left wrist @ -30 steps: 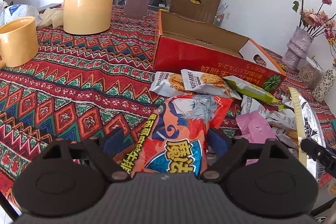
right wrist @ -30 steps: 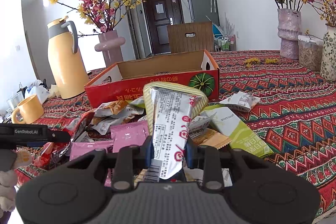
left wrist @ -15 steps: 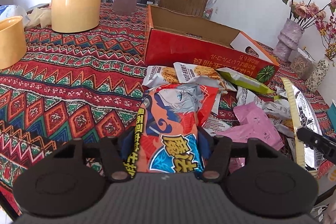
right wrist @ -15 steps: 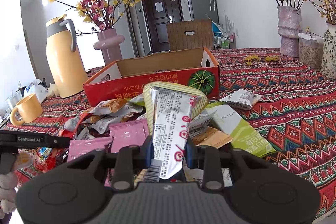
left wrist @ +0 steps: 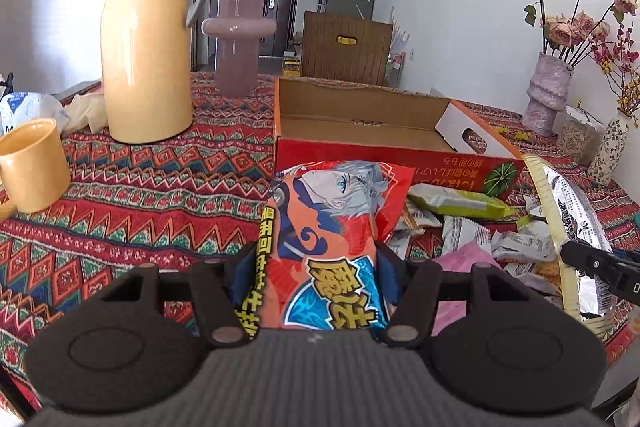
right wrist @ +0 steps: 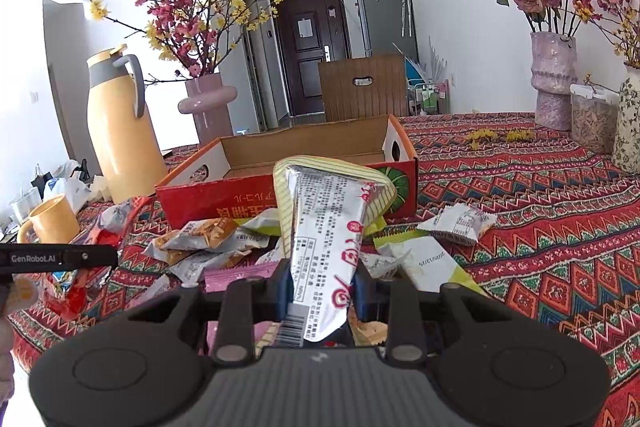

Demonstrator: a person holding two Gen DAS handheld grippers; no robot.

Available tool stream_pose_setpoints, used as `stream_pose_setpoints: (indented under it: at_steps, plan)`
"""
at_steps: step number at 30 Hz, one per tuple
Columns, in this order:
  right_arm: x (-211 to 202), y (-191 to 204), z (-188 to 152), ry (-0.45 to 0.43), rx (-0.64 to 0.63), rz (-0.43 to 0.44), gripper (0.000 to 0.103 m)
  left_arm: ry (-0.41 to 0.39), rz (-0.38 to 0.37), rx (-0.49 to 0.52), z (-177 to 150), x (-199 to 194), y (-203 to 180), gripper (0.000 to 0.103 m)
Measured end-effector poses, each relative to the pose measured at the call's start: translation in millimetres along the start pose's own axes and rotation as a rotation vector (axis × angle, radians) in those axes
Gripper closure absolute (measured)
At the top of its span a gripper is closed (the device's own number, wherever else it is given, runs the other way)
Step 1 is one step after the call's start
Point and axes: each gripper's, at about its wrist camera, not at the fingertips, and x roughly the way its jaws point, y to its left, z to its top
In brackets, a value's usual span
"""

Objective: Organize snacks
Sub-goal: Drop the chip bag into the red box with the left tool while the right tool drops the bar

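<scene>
The left gripper [left wrist: 312, 267] pinches an orange anime-printed snack bag [left wrist: 328, 227] raised near the red cardboard box [left wrist: 384, 147]; its yellow lettering is partly hidden. The right gripper [right wrist: 322, 287] clamps a silver packet [right wrist: 326, 227] with unreadable fine print, above the snack pile [right wrist: 224, 243]; "GenRobot.AI" marks the other gripper's finger at the left edge.

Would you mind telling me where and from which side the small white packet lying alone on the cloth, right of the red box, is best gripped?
Grip the small white packet across its puffed middle, coming from above: it lies flat on the cloth, apart from the pile.

Left gripper [left wrist: 308, 271] and right gripper [right wrist: 322, 281] — both clamped, angled slightly downward.
</scene>
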Motion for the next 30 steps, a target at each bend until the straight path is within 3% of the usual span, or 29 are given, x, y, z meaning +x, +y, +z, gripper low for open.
stream_pose_setpoints:
  at_steps: [9, 16, 23, 30]
  plan:
    - [26, -8, 43, -0.064, -0.019, -0.011, 0.074, -0.069, 0.019, 0.036, 39, 15, -22, 0.042]
    - [69, -18, 85, -0.079, -0.011, -0.006, 0.074, -0.096, 0.047, 0.043, 78, 39, -37, 0.042]
    - [118, -25, 128, -0.045, 0.0, -0.019, 0.074, -0.091, 0.096, 0.047, 110, 75, -48, 0.042]
    - [178, -27, 155, 0.038, 0.02, -0.046, 0.074, -0.029, 0.157, -0.012, 133, 127, -46, 0.042]
